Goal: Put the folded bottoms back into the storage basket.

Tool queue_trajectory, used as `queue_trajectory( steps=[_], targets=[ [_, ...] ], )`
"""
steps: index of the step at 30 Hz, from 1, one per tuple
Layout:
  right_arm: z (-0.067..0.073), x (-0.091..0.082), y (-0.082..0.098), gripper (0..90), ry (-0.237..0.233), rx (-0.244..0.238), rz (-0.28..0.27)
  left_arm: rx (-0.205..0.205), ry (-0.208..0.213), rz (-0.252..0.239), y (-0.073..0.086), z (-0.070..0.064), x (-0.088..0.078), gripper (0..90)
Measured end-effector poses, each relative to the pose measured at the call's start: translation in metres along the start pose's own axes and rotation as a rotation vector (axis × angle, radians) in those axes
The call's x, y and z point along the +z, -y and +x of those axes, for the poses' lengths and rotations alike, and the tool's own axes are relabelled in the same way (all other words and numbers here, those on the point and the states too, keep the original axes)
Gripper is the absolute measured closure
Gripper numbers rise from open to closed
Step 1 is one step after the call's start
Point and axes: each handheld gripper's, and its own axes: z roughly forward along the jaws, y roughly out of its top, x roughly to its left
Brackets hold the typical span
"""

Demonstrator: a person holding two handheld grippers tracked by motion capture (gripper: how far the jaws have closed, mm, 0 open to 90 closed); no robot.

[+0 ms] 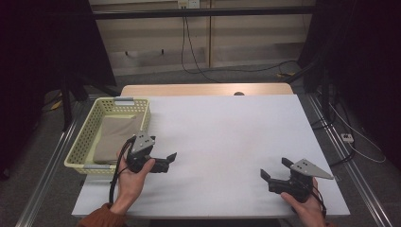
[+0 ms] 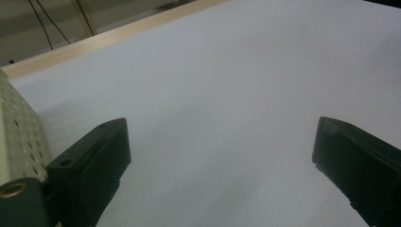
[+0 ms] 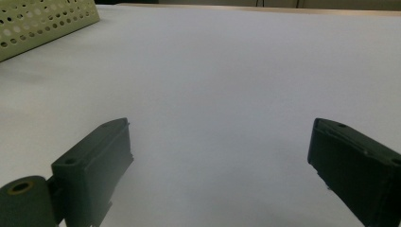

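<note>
Matt white bench, perforated plastic basket, soft cloth

The bench (image 1: 227, 137) has a smooth, matt white top with a bare wood strip along its far edge. At its left edge the basket (image 1: 87, 137) looks like pale yellow perforated plastic, holding folded, matt beige cloth (image 1: 113, 137). Both tongs, left (image 1: 171, 157) and right (image 1: 274, 168), look like matt black plastic, each topped by a dull grey plate.

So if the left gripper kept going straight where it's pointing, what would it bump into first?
Probably nothing soon. The left gripper points right, away from the yellow basket, and its open jaws face bare white tabletop. The way looks free as far as its own view shows, though its height above the table is hard to judge.
</note>
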Motion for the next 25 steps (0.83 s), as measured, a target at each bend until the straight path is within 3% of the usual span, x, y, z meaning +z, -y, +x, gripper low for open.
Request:
queue_trajectory(
  steps=[6,8,18,20,25],
  targets=[
    [-0.001,-0.001,0.000,6.5,0.002,0.003,-0.005,-0.018,0.008,0.020,0.013,-0.005,0.011,5.1],
    [-0.001,-0.001,0.000,6.5,0.002,0.005,-0.005,-0.042,0.017,0.022,0.018,-0.008,0.015,5.3],
    [-0.002,-0.002,0.000,6.5,0.005,0.004,-0.011,-0.010,0.026,0.030,0.032,-0.016,0.016,5.2],
    [-0.001,-0.002,0.000,6.6,0.007,0.000,-0.011,0.005,0.008,0.026,0.034,-0.019,0.014,5.1],
    [-0.002,-0.002,0.000,6.6,0.008,0.000,-0.010,-0.004,0.001,0.029,0.035,-0.020,0.016,4.4]
  ],
)
